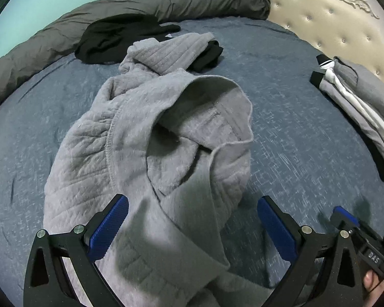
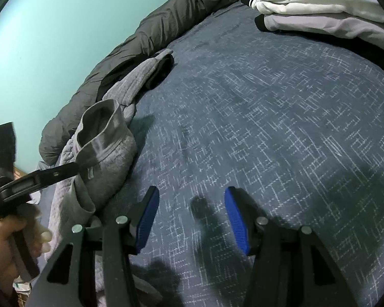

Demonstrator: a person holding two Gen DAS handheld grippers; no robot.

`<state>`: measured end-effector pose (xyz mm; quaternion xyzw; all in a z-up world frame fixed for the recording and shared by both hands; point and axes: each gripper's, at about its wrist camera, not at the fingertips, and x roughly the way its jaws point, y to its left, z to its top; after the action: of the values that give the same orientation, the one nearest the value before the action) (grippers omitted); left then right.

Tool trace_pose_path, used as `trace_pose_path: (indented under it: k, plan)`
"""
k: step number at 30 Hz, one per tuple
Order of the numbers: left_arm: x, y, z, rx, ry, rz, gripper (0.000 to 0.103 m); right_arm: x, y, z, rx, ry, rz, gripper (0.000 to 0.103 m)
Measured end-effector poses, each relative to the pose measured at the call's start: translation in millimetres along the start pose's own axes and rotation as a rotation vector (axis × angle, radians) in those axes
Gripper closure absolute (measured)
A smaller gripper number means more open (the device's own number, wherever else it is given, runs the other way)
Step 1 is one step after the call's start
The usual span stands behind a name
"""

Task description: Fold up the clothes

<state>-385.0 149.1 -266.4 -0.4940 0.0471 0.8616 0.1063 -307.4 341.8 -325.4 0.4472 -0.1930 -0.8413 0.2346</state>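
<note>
A crumpled grey fleece garment (image 1: 140,133) lies on the blue bedspread (image 1: 294,128), with one opening gaping upward. My left gripper (image 1: 194,220) hangs just over its near end, blue pads wide apart, and fabric runs between them without being pinched. In the right wrist view a hand (image 2: 10,232) holds the left gripper (image 2: 71,170), whose fingertip is at the edge of the grey garment (image 2: 107,148). My right gripper (image 2: 192,217) is open over bare bedspread (image 2: 268,128), with nothing between its pads. Its blue pad also shows in the left wrist view, where the right gripper (image 1: 344,215) sits at the lower right.
A folded stack of grey, white and black clothes (image 1: 358,107) (image 2: 319,12) lies at the right by the cream tufted headboard (image 1: 332,20). A black garment (image 1: 120,38) and a rolled dark grey quilt (image 1: 166,0) (image 2: 140,46) line the far side along a teal wall (image 2: 51,38).
</note>
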Motion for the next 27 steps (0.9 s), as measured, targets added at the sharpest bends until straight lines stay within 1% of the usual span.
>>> trace_pose_path:
  k: [2, 3, 6, 10, 13, 14, 16, 17, 19, 22, 24, 27]
  plan:
    - [1.9, -0.6, 0.7, 0.000, 0.004, -0.009, 0.006, 0.6, -1.0, 1.1, 0.006, -0.002, 0.002, 0.049]
    - [2.5, -1.0, 0.9, 0.000, 0.007, -0.018, 0.010, 0.9, -1.5, 1.6, 0.009, -0.003, 0.003, 0.048]
    - [6.0, -3.9, 1.8, 0.022, 0.018, -0.014, 0.019, 2.0, -0.4, 1.6, 0.012, -0.003, 0.008, 0.048]
    - [14.3, -5.6, 1.8, 0.037, 0.043, -0.017, 0.023, 2.7, 1.7, 1.6, 0.008, -0.004, 0.019, 0.047]
    - [19.0, -6.6, 1.8, 0.048, 0.057, -0.017, 0.035, 2.8, 1.1, 2.2, 0.015, -0.007, 0.022, 0.047]
    - [19.5, -7.2, 1.7, 0.054, 0.057, -0.014, 0.037, 2.6, 0.6, 2.4, 0.017, -0.009, 0.021, 0.047]
    - [20.1, -7.8, 1.5, 0.062, 0.061, -0.011, 0.052, 3.2, -0.3, 3.1, 0.021, -0.009, 0.020, 0.047]
    - [20.4, -8.3, 1.5, 0.069, 0.063, -0.005, 0.063, 3.6, -0.7, 3.3, 0.024, -0.008, 0.020, 0.047]
    - [20.7, -8.8, 1.2, 0.082, 0.068, -0.002, 0.072, 4.7, -0.7, 3.6, 0.029, -0.008, 0.022, 0.047]
    - [17.6, -4.8, 3.6, 0.091, 0.068, -0.008, 0.081, 4.9, 2.0, 5.1, 0.028, -0.015, 0.030, 0.046]
    - [5.5, 1.8, 4.1, 0.085, 0.047, -0.020, 0.085, 5.6, 4.6, 6.0, 0.021, -0.017, 0.032, 0.046]
    - [-23.7, 16.7, 5.0, 0.076, 0.005, -0.029, 0.087, 7.1, 7.0, 5.8, 0.020, -0.015, 0.036, 0.046]
